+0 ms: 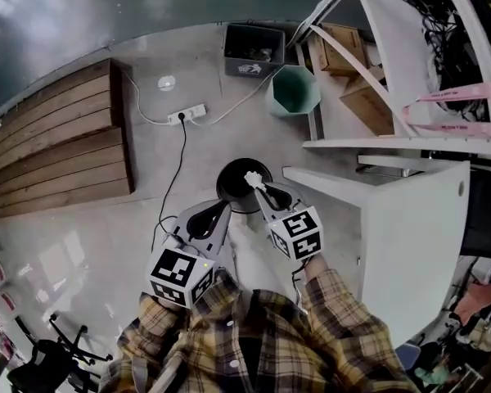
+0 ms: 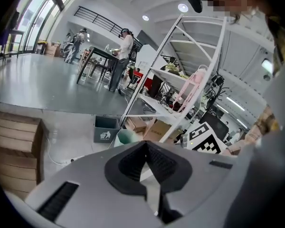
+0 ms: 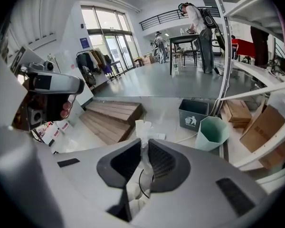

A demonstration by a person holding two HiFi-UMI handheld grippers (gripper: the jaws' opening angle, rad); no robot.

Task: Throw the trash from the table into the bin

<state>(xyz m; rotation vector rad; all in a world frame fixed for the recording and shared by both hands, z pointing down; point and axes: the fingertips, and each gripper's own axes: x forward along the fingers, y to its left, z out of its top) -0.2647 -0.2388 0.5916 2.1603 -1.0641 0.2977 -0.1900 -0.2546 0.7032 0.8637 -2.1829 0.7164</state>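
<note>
Concrete floor, person standing beside white bench (image 1: 409, 219). Right gripper (image 3: 145, 151) has its jaws nearly closed, pinching crumpled white paper (image 3: 143, 127) low down, with the top poking past the tips. The paper is probably very light, soft and crushable, not fragile. A pinch anywhere works, though it may flutter when let go. Left gripper (image 2: 145, 146) jaws together, empty. The paper appears to hang above the round black bin (image 1: 227, 178) on the floor, and nothing blocks the drop. Farther off: power strip (image 1: 186, 115), green bin (image 1: 293, 90), grey bin (image 1: 254, 51).
</note>
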